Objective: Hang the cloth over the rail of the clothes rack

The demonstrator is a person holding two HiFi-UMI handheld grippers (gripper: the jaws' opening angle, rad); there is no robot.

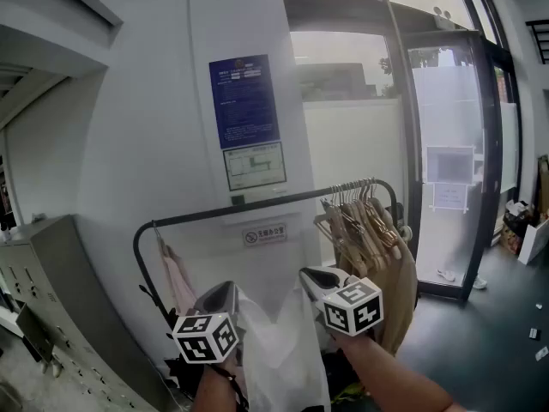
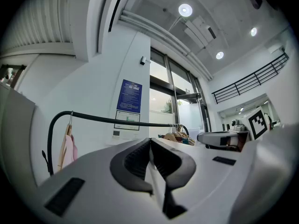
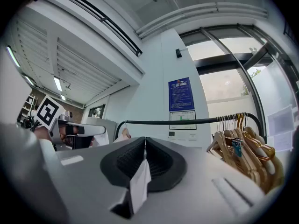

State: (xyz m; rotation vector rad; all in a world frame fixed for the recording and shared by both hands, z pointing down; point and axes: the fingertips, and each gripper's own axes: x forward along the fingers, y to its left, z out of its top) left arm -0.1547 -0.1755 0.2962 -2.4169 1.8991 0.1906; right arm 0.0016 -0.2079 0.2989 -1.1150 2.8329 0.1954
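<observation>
A white cloth (image 1: 276,350) hangs between my two grippers, below and in front of the black rail (image 1: 257,206) of the clothes rack. My left gripper (image 1: 227,292) is shut on the cloth's left edge; in the left gripper view a thin white fold (image 2: 157,183) shows between the closed jaws (image 2: 149,142). My right gripper (image 1: 314,275) is shut on the right edge, with a white strip of cloth (image 3: 139,183) pinched in its jaws (image 3: 145,139). The rail (image 2: 117,120) (image 3: 187,121) runs ahead of both grippers, bare along its middle.
Wooden hangers with beige garments (image 1: 373,230) crowd the rail's right end. A pink garment (image 1: 177,281) hangs at its left end. A white pillar with a blue notice (image 1: 244,101) stands behind. Grey lockers (image 1: 51,316) are at the left, and a glass door (image 1: 450,161) at the right.
</observation>
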